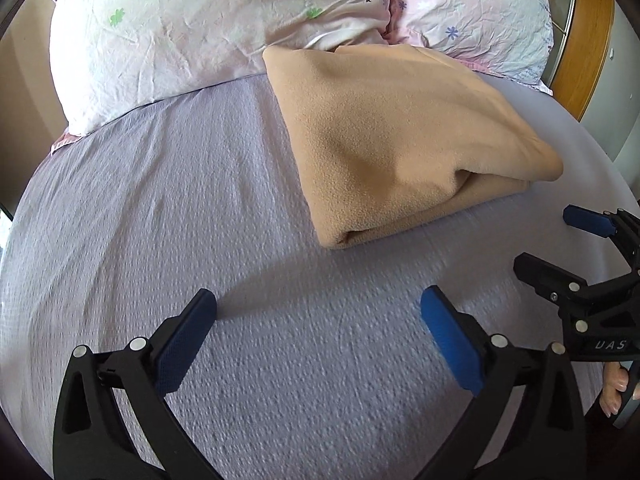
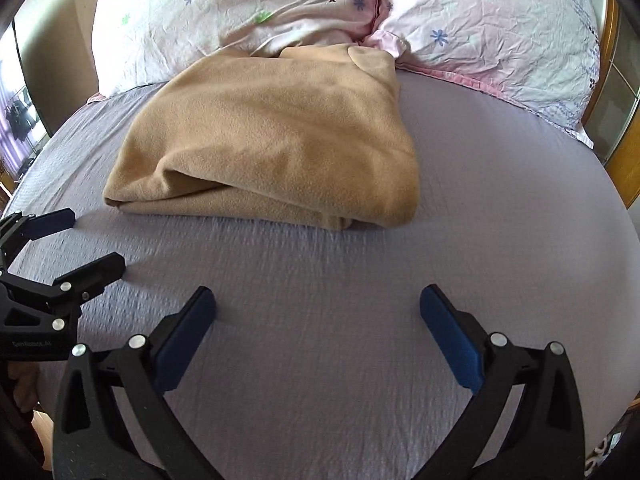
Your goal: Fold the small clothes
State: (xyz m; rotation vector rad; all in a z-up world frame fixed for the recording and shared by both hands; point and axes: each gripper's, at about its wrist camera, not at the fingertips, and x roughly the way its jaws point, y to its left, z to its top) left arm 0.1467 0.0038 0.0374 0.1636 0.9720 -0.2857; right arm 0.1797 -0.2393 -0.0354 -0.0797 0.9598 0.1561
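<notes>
We're over a bed, and the surface is a lilac bedsheet (image 1: 168, 200) with a fine crinkled weave, lying fairly flat and catching soft daylight. Up at the head sit two floral pillows: the left pillow (image 1: 168, 32) in pale pink with small blue and green flowers and a tree print, and the right pillow (image 1: 480, 4) tucked beside it, the two touching at the middle. Behind them on the right we catch a wooden headboard (image 1: 588, 44), and beige wall shows at the left edge of both views.

Now the garment: a tan fleece garment (image 2: 272, 140) lies folded into a thick bundle on the sheet, its far end pushed up against the seam between the pillows. Its long axis runs from the pillows towards us, a little aslant, and the near end shows stacked folded layers with one fold gaping open. Which end is the neck we cannot tell.

Our left gripper (image 1: 318, 304) hovers over bare sheet short of the bundle, fingers spread wide, holding nothing. Our right gripper (image 2: 318, 302) does the same on its side, also wide apart and empty. Each shows at the edge of the other's view, level with the garment's near edge and not touching it.
</notes>
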